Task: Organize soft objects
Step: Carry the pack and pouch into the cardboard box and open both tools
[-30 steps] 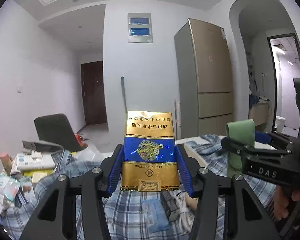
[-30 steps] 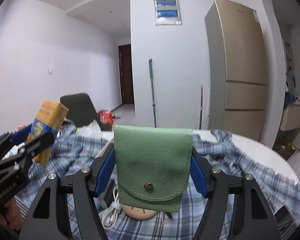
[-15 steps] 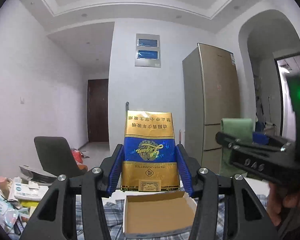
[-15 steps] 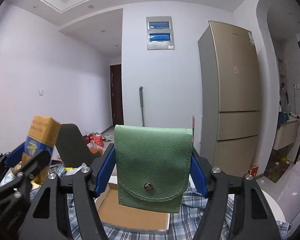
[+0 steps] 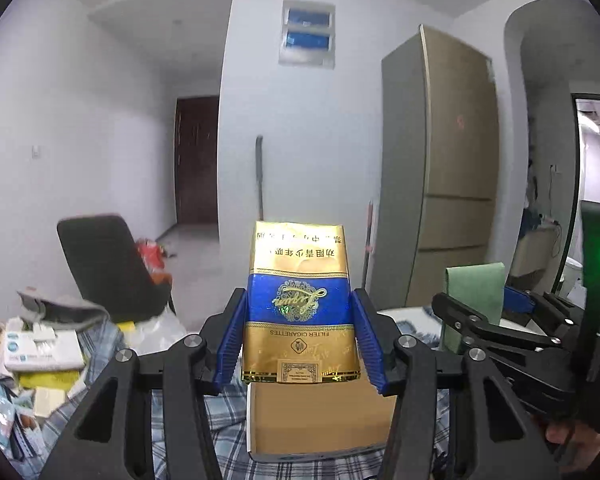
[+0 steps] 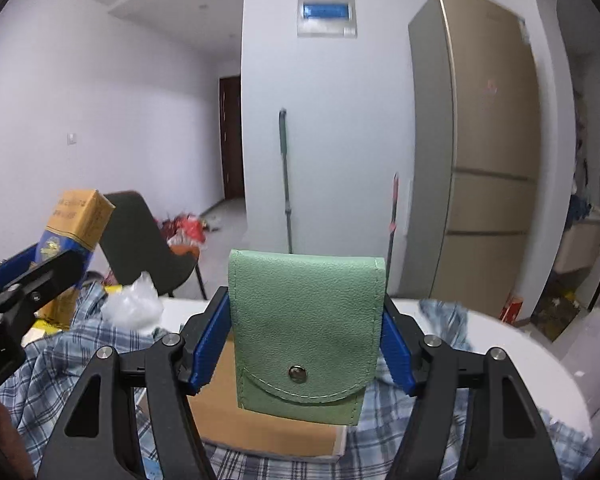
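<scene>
The left gripper (image 5: 300, 344) is closed on a gold-and-blue soft-foil cigarette packet (image 5: 300, 308), held upside down between the blue ribbed pads (image 5: 232, 340), with the upper half of the packet standing clear above them. The packet is judged light and easily crushed: the foil is crinkled and slippery, so only modest pressure is advised, applied across the two narrow sides at mid-height as at present. The words "FILTER CIGARETTES" are read inverted on the lower gold band; a row of Chinese characters is printed on the upper gold band, and a cursive gold emblem on the blue band cannot be made out.

Below and just beyond both held items, an open shallow brown cardboard box (image 5: 320, 424) is seen resting on a blue-and-white plaid cloth (image 6: 60, 364) spread over a white round table (image 6: 520, 344), toward its near edge. The box is judged the likely receptacle for both items.

The right gripper (image 6: 306, 344) is closed on a green grained leatherette pouch with a rounded flap and a metal snap button (image 6: 304, 332), which is held upright, flap facing the camera, above the right part of the box. The pouch is judged light, pliable and fairly grippy; it may fold if it is pinched near the flap, so a hold across the stitched side edges is preferred. No writing is visible on it
</scene>
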### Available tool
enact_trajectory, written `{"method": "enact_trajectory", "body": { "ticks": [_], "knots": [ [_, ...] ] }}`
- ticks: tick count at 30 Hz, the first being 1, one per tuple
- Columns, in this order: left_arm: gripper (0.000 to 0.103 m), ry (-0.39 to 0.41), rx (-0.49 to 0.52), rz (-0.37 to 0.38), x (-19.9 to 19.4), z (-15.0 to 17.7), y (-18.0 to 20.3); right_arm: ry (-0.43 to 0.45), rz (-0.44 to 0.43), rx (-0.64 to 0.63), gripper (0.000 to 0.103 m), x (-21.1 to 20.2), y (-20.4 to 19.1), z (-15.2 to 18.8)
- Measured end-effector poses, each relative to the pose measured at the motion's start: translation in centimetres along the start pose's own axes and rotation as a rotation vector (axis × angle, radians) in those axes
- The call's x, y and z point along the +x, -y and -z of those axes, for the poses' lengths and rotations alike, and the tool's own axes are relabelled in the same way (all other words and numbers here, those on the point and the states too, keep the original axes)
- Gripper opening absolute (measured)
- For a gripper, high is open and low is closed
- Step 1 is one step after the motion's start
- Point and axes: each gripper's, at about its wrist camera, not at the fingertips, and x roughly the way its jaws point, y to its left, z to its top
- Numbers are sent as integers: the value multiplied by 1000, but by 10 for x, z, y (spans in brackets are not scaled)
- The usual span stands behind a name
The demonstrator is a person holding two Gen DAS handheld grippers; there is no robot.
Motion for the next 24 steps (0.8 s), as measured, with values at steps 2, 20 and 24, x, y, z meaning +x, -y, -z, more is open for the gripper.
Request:
{"method": "enact_trajectory", "body": {
  "ticks": [2, 20, 24],
  "knots": [
    [54, -30, -3, -1, 16, 8, -5, -46, -3, 4, 67, 13, 2, 10],
    [54, -425, -110, 94, 124, 101, -42, -384, -61, 29, 67, 108, 17, 78],
    [54, -437, -96, 85, 128, 107, -38, -400, -55, 27, 67, 113, 17, 82]
  ]
}}
